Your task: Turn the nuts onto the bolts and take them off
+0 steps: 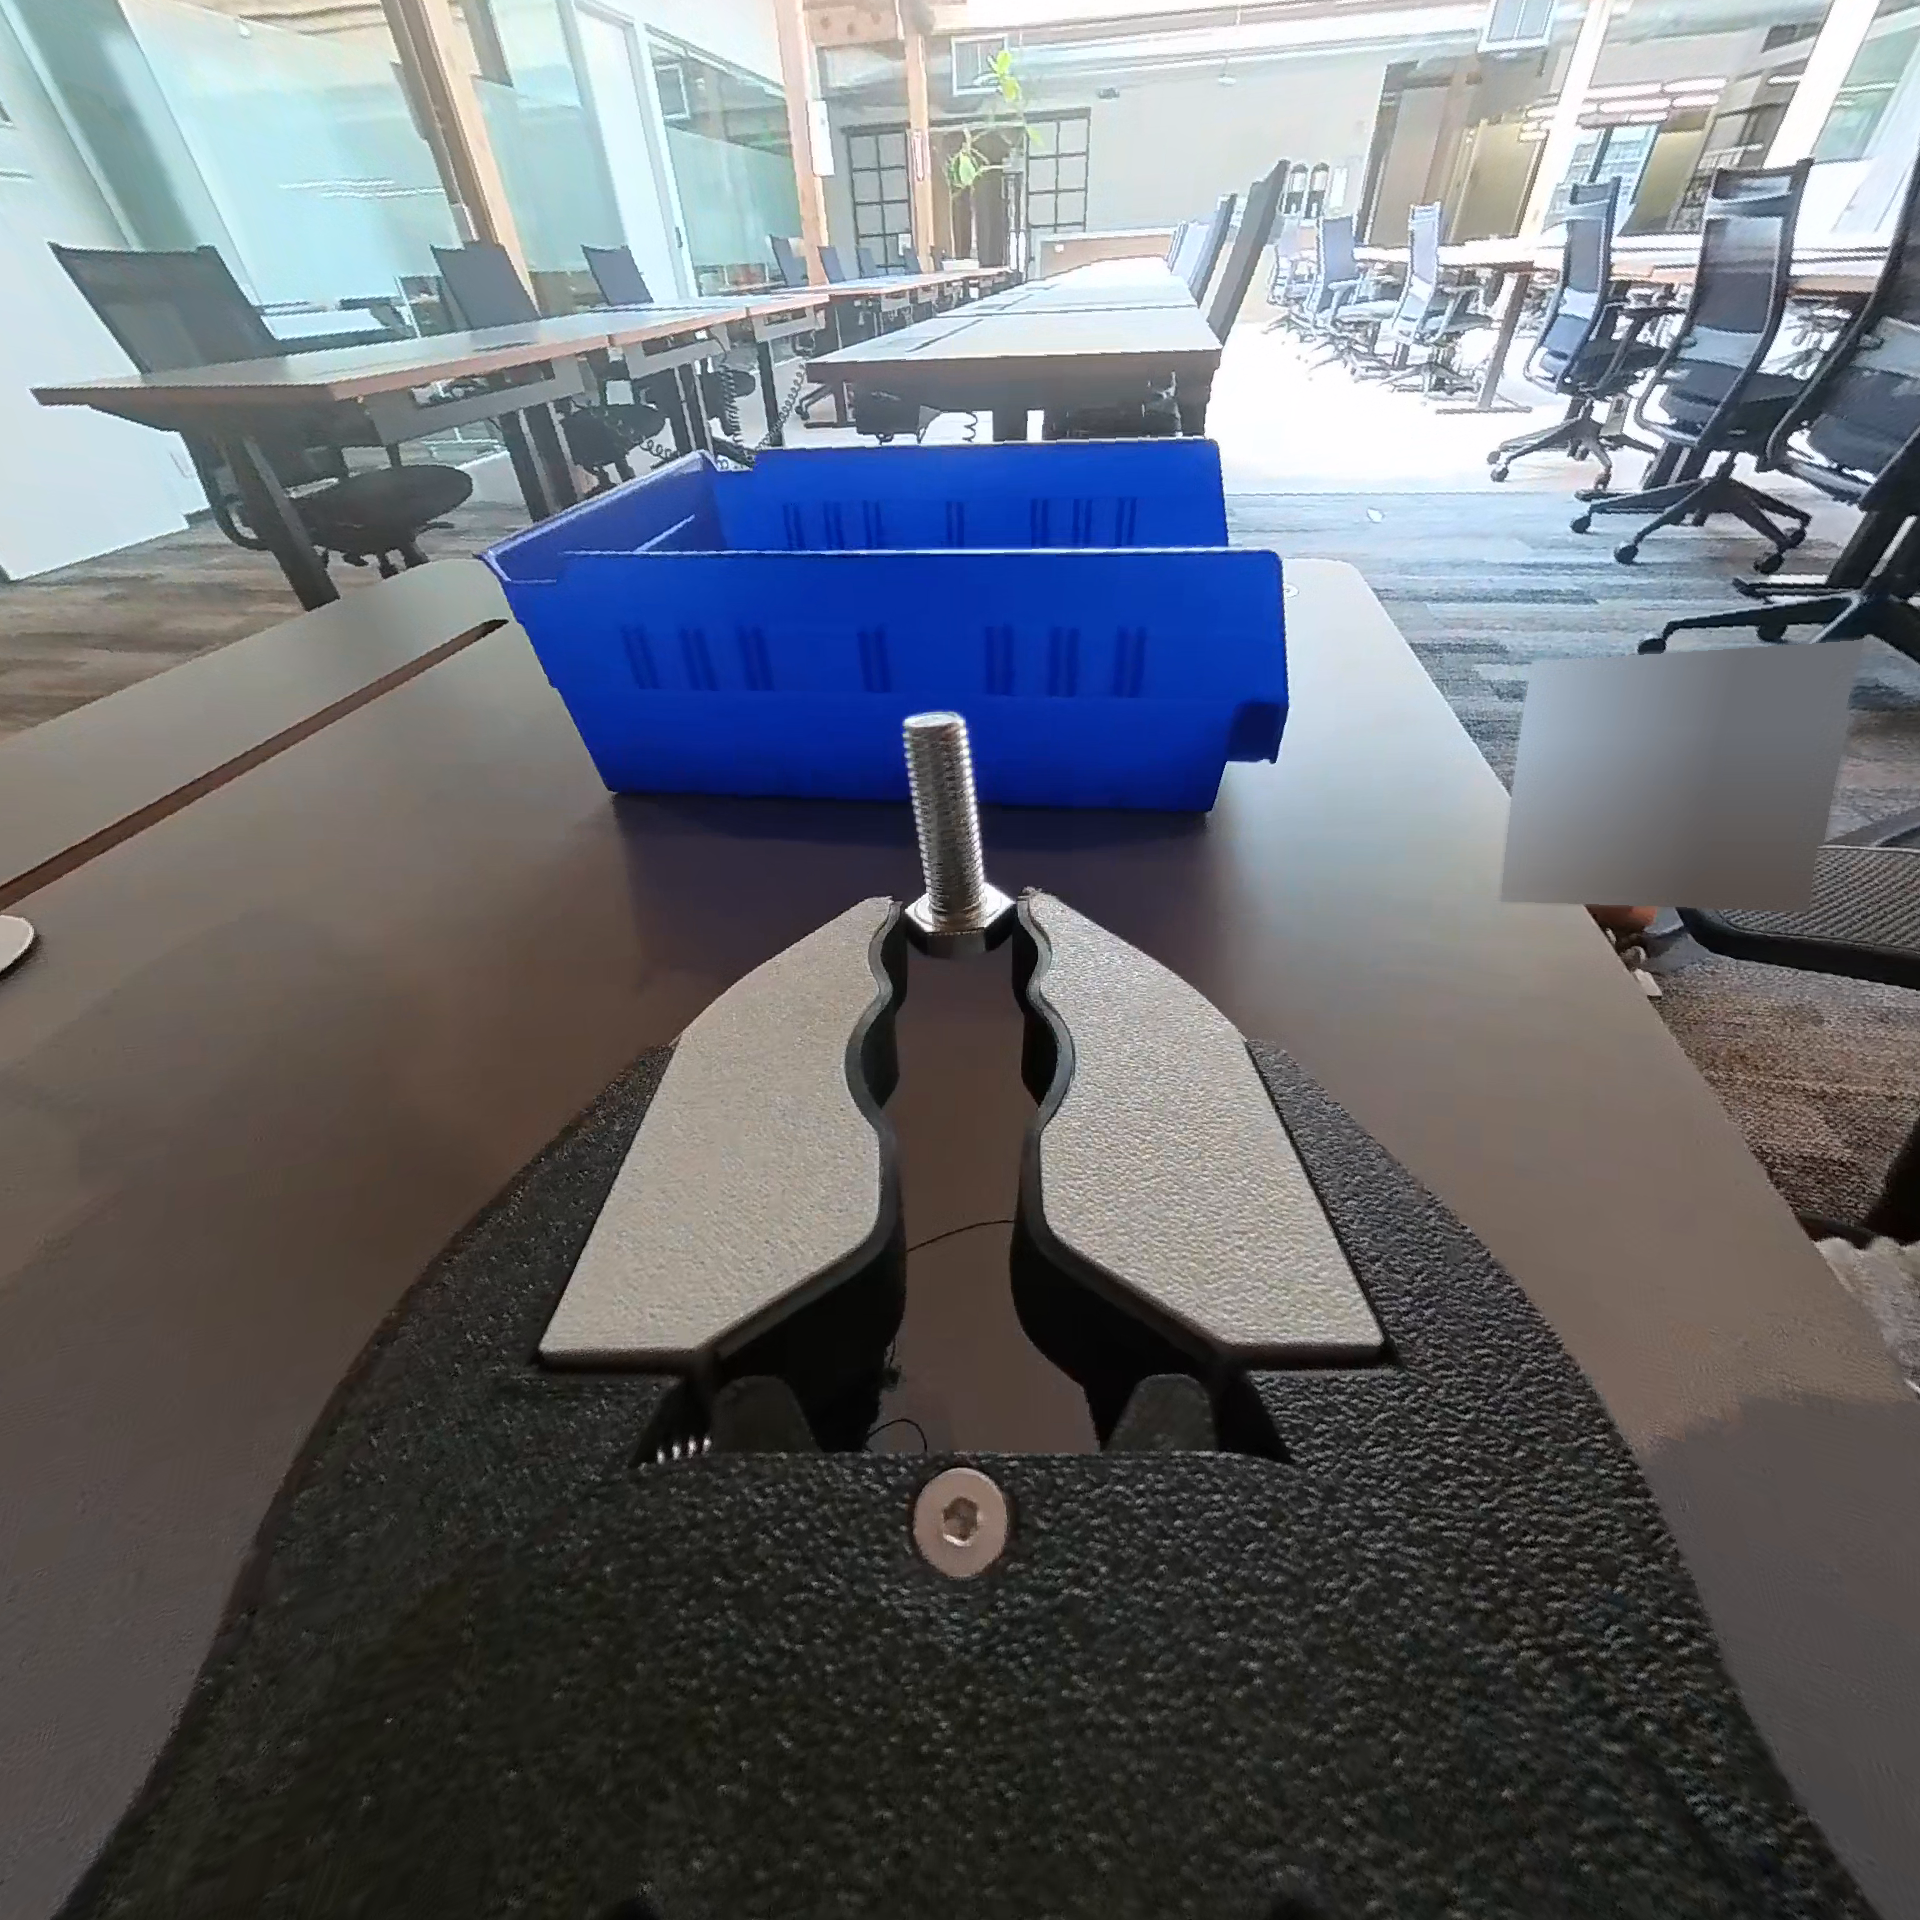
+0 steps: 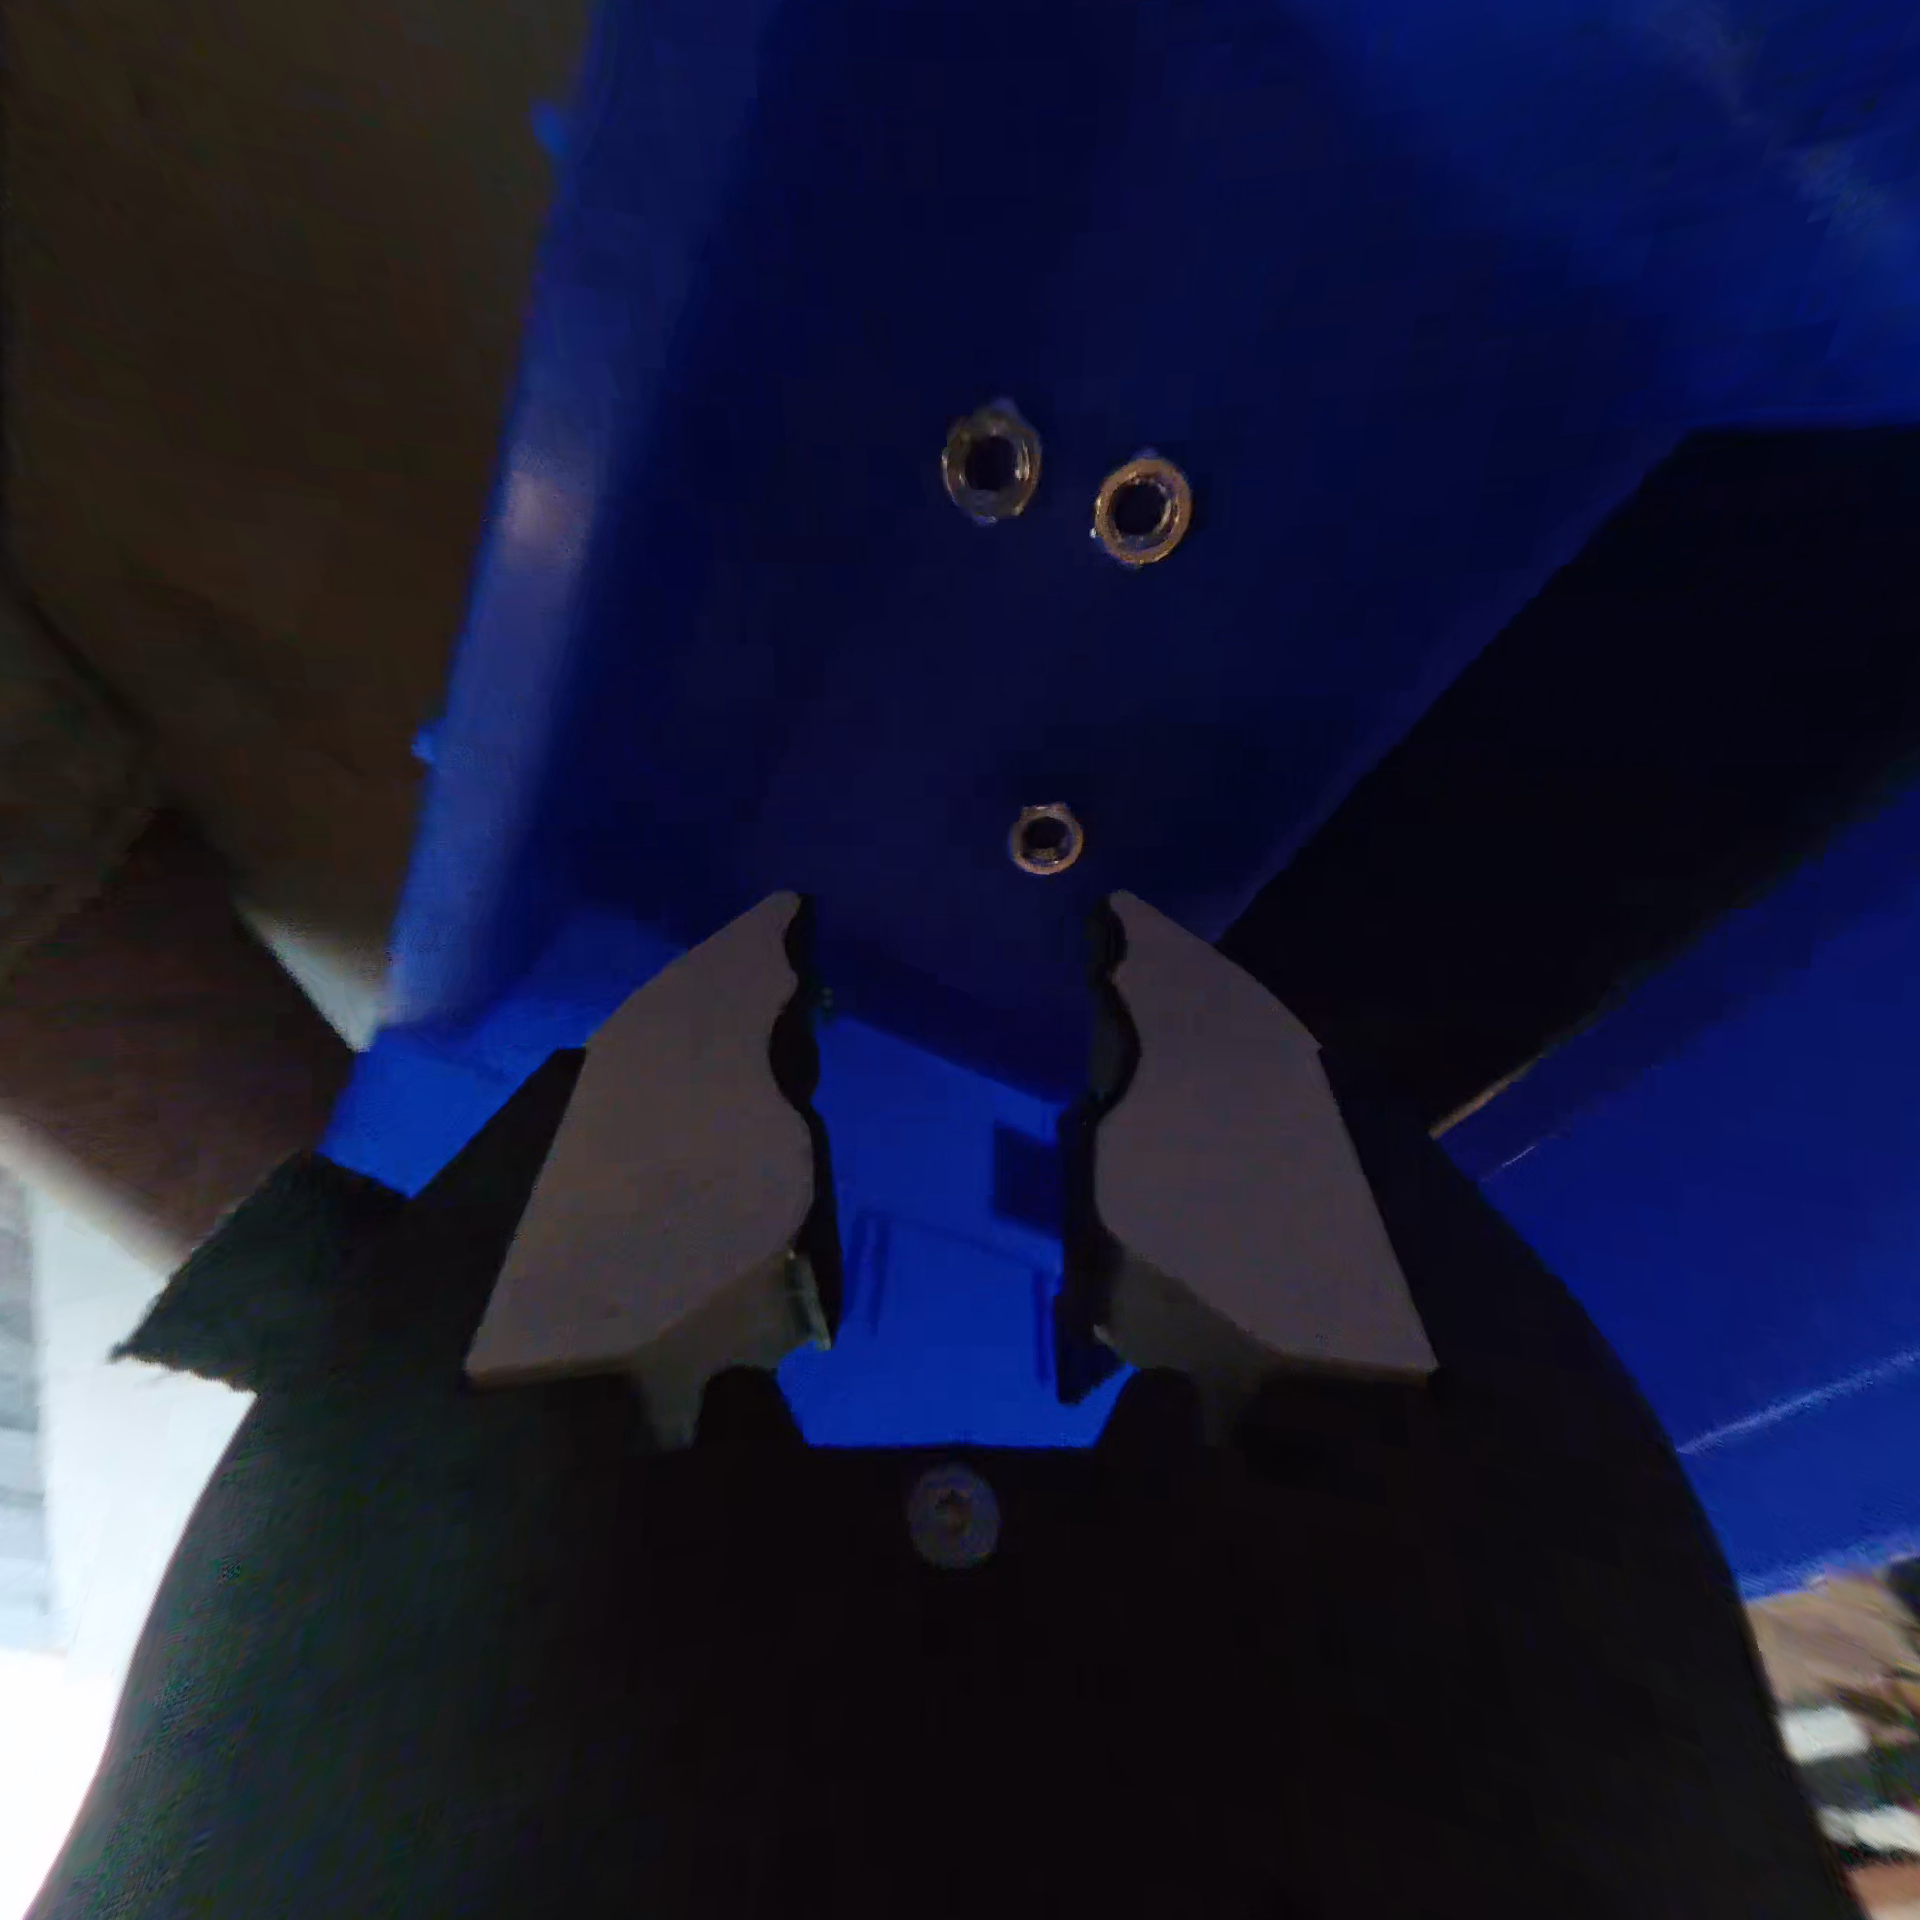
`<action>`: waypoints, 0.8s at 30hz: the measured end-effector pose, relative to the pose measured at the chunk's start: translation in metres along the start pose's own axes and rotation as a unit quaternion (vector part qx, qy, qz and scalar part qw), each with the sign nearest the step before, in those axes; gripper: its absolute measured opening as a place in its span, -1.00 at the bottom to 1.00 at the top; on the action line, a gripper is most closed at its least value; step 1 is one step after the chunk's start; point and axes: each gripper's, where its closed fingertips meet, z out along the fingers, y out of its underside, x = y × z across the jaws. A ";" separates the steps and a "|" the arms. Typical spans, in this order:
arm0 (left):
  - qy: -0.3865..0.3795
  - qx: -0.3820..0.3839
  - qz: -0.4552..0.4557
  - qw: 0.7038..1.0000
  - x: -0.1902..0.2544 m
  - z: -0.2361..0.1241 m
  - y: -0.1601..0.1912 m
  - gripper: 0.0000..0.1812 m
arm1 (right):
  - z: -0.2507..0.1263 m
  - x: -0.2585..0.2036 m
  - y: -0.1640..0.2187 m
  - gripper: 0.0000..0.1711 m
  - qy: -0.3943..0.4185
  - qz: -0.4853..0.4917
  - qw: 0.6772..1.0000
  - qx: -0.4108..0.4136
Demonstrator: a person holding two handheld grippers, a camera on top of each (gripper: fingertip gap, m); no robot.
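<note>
In the left wrist view my left gripper (image 1: pixel 956 920) is shut on the hex head of a silver bolt (image 1: pixel 940 821). The bolt stands upright with its threaded shank pointing up, over the dark table (image 1: pixel 364 935). In the right wrist view my right gripper (image 2: pixel 951 914) is open and empty, pointing down into a blue bin (image 2: pixel 727 520). Three silver nuts lie flat on the bin floor: the nearest nut (image 2: pixel 1046 840) is just beyond my fingertips, and two more nuts (image 2: pixel 990 464) (image 2: pixel 1142 512) lie farther in. No nut is on the bolt.
Two blue bins (image 1: pixel 935 665) stand side by side on the table behind the bolt. The table's right edge (image 1: pixel 1558 935) drops to carpet. Office desks and chairs (image 1: pixel 1714 332) fill the room beyond. A dark divider wall (image 2: pixel 1507 779) crosses the bin on the right. The tips of one gripper are about 35 cm away from the tips of the other.
</note>
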 end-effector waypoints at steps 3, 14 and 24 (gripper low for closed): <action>0.001 0.003 -0.004 1.000 0.001 -0.001 -0.002 -0.79 | 0.019 0.007 0.001 -0.43 0.008 -0.027 1.000 -0.007; 0.004 0.002 -0.001 1.000 0.003 -0.001 -0.002 -0.79 | 0.037 0.015 0.004 -0.55 0.005 -0.042 0.998 -0.047; 0.012 -0.009 0.000 1.000 0.007 0.001 0.002 -0.79 | 0.037 0.022 0.006 -0.77 -0.006 -0.055 0.997 -0.059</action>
